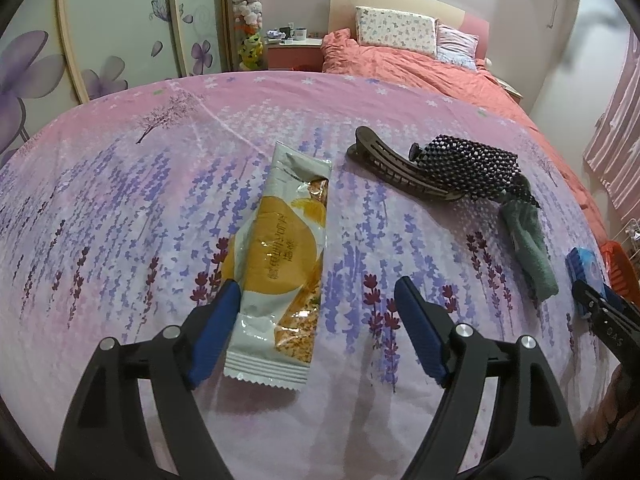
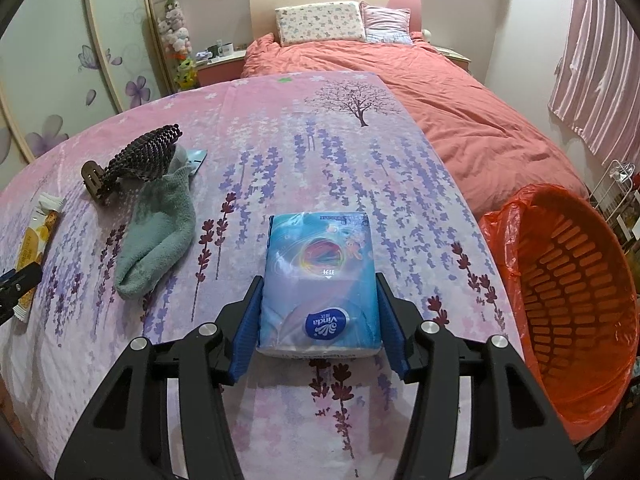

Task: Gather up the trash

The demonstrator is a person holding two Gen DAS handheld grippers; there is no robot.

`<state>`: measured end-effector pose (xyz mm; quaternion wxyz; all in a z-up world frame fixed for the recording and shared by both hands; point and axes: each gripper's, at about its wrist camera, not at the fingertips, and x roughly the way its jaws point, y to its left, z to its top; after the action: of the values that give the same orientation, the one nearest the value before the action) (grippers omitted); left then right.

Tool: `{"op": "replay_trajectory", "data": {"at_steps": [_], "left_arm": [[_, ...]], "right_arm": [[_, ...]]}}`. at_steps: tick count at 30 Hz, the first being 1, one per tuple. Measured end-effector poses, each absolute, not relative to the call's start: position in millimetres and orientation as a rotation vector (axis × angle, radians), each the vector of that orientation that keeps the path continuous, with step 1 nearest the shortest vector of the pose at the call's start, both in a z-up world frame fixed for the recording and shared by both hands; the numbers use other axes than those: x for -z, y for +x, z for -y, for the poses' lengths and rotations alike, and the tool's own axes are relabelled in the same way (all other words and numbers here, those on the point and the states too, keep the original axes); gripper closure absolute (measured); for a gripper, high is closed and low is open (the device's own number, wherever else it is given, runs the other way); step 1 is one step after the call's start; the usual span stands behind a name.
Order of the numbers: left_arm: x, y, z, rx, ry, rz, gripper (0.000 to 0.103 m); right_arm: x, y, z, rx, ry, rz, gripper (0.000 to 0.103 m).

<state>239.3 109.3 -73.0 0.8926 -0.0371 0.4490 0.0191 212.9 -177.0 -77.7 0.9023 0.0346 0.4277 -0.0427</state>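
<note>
Altogether: one snack wrapper between the wide-spread left gripper fingers, unheld; one tissue pack clamped by the right gripper; one sock, one hair clip, its end hidden under beaded mesh.

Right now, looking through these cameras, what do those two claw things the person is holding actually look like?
Both look alike. The left gripper and the right gripper each have two matte black plastic arms with triangular cut-outs and round silver pivot bolts. Each finger ends in a blue ribbed pad. In the left view, the other gripper's black side shows pale lettering. No cables or sleeves are visible.
</note>
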Motion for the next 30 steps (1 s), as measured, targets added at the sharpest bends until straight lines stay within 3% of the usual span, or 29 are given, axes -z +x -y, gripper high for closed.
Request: {"op": "replay_trajectory", "data": {"at_steps": [6, 20, 30], "left_arm": [[80, 248, -109, -0.064, -0.053, -0.939, 0.032], [82, 247, -108, -0.03, -0.045, -0.91, 0.031], [79, 239, -131, 0.009, -0.111, -0.886, 0.021]], "right_arm": [[78, 212, 176, 0.087, 0.072, -0.884, 0.049], [78, 212, 177, 0.085, 0.075, -0.885, 0.048], [77, 207, 182, 0.04, 0.131, -0.871, 0.048]]}}
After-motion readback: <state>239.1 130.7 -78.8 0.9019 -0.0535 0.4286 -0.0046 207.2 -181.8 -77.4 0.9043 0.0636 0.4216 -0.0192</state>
